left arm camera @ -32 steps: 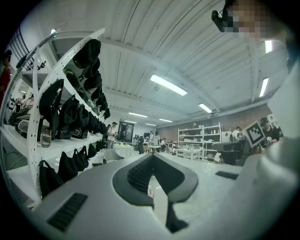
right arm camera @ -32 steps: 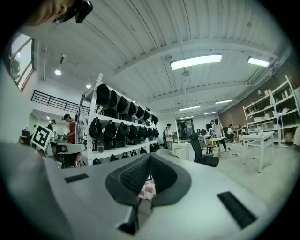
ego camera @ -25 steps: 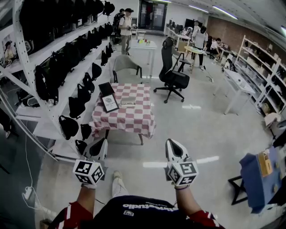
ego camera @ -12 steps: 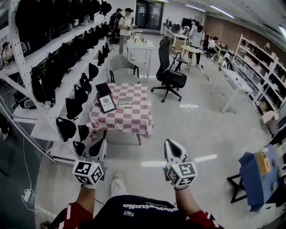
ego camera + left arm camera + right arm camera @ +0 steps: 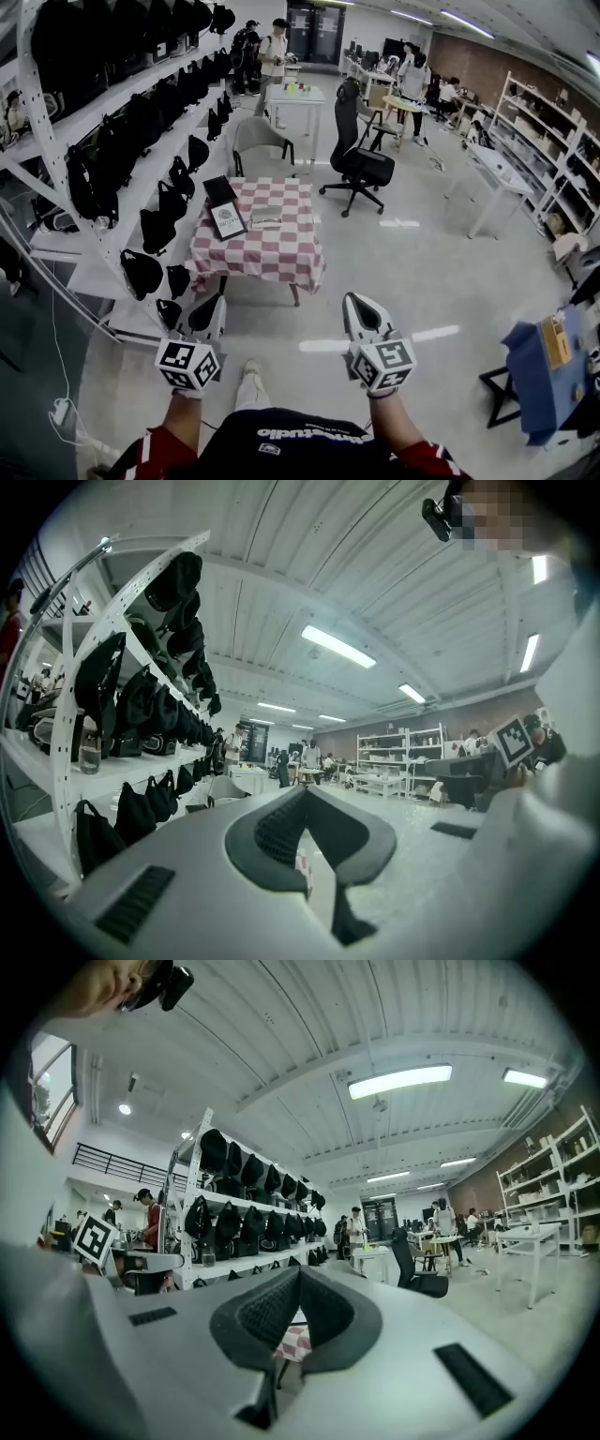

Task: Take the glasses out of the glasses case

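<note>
The glasses case (image 5: 267, 216), a small grey box, lies shut on a red-and-white checked table (image 5: 272, 255) several steps ahead in the head view. No glasses show. My left gripper (image 5: 208, 307) and right gripper (image 5: 361, 305) are held low in front of my body, far short of the table, both pointing towards it. Each one is shut with nothing between its jaws. In the left gripper view the gripper (image 5: 305, 794) has its tips meeting. In the right gripper view the gripper (image 5: 298, 1274) shows a bit of the checked cloth (image 5: 296, 1342) behind its tips.
A black framed sign (image 5: 225, 217) leans on the table's left side. White shelving (image 5: 112, 159) hung with black bags runs along the left. A grey chair (image 5: 261, 136) and a black office chair (image 5: 364, 159) stand beyond the table. A blue cart (image 5: 548, 370) is at the right.
Both grippers keep the same shut pose. The view has swayed slightly, and a person at the back of the room has stepped to the right.
</note>
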Available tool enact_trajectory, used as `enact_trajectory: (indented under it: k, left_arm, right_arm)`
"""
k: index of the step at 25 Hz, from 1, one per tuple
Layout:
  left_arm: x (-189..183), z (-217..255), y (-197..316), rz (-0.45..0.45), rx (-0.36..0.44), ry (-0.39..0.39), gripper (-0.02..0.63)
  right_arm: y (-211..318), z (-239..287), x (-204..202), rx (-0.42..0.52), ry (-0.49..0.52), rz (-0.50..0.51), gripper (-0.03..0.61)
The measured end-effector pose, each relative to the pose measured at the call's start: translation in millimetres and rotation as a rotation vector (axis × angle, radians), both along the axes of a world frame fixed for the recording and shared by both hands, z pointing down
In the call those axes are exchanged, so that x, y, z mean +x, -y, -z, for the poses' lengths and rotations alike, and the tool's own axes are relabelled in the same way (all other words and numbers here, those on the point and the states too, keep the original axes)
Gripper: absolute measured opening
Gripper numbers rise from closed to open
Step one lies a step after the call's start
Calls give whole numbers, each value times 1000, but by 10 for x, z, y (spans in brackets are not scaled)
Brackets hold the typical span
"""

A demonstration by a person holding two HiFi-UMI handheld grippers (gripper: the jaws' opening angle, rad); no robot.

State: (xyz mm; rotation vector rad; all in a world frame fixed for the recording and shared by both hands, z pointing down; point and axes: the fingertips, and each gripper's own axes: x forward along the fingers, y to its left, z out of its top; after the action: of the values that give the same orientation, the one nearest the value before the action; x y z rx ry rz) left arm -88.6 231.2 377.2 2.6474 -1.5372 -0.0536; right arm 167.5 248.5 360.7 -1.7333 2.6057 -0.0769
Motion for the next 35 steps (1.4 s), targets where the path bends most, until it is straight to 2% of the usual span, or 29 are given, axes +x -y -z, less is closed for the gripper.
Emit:
enact_trajectory:
  k: [7,14,28,35]
  left_arm:
    - [-179,-89,237,25,-11,0,5]
    - [-206,-121,718,1,-9,-10,5]
    - [-324,-1,2181,-68,22,-19,5]
    - [-497,14,2882,-88,14,-22,5]
  right_arm:
    - [232,-136,-103,-29,-10,9,0]
    - [632,-158,-149,-41,-31,3,0]
    - [2022,151,-421,-42,-51,-43,0]
    - [2667,72,-608,-45,-58,-29,2]
